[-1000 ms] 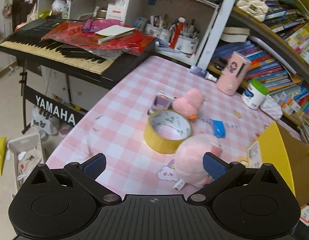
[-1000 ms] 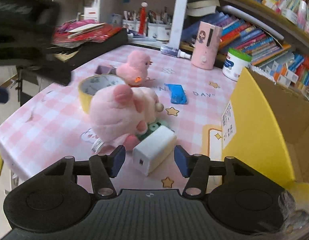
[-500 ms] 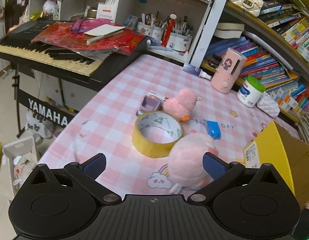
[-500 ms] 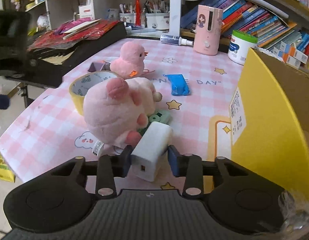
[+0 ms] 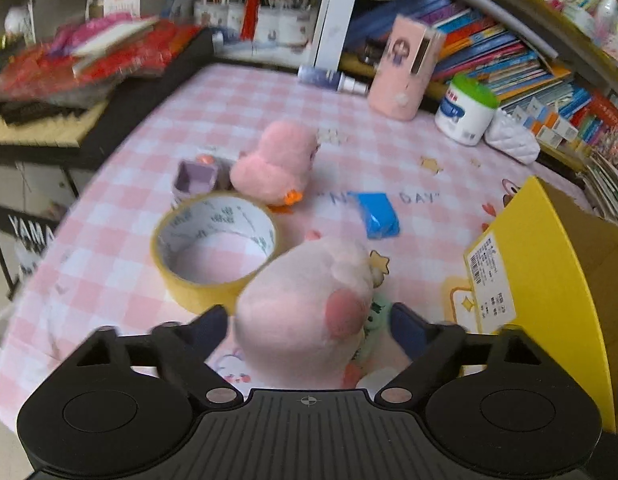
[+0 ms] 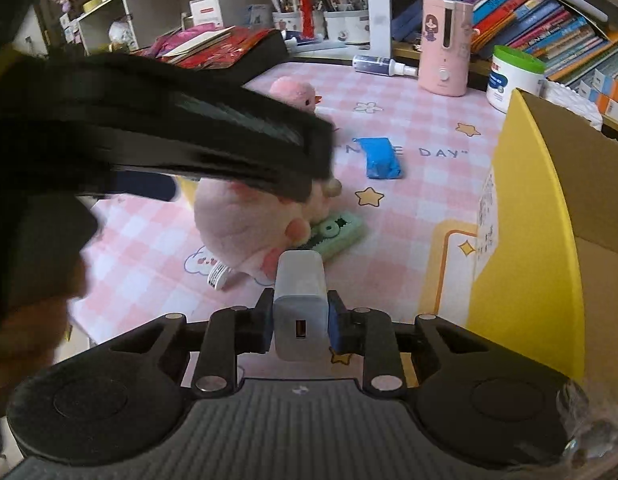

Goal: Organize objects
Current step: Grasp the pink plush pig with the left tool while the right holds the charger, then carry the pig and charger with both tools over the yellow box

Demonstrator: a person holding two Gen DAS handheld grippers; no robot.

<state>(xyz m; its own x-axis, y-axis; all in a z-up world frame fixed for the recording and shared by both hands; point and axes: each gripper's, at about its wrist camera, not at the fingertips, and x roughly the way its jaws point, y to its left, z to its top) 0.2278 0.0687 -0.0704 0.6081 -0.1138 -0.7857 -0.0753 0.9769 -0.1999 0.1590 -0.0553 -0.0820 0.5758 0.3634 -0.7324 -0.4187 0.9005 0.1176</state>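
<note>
My right gripper (image 6: 297, 320) is shut on a white USB charger (image 6: 299, 300), held just above the pink checked table. My left gripper (image 5: 309, 322) is open with its fingers on either side of the big pink plush (image 5: 305, 304), not closed on it. The same plush (image 6: 245, 224) shows in the right wrist view, partly hidden under the left gripper's body. A green toothed item (image 6: 337, 234) lies against the plush. A yellow tape roll (image 5: 215, 246), a small pink chick plush (image 5: 275, 162), a blue packet (image 5: 377, 216) and a purple box (image 5: 195, 178) lie further back.
An open yellow cardboard box (image 6: 549, 216) stands at the right. A pink dispenser (image 6: 445, 44), a white green-lidded jar (image 6: 513, 76) and a spray bottle (image 6: 381, 66) stand at the back by the bookshelf. A keyboard (image 5: 41, 128) borders the table's left edge.
My right gripper has closed on the white charger and lifted it. My left gripper has moved forward and right, so its fingers now straddle the big pink plush.
</note>
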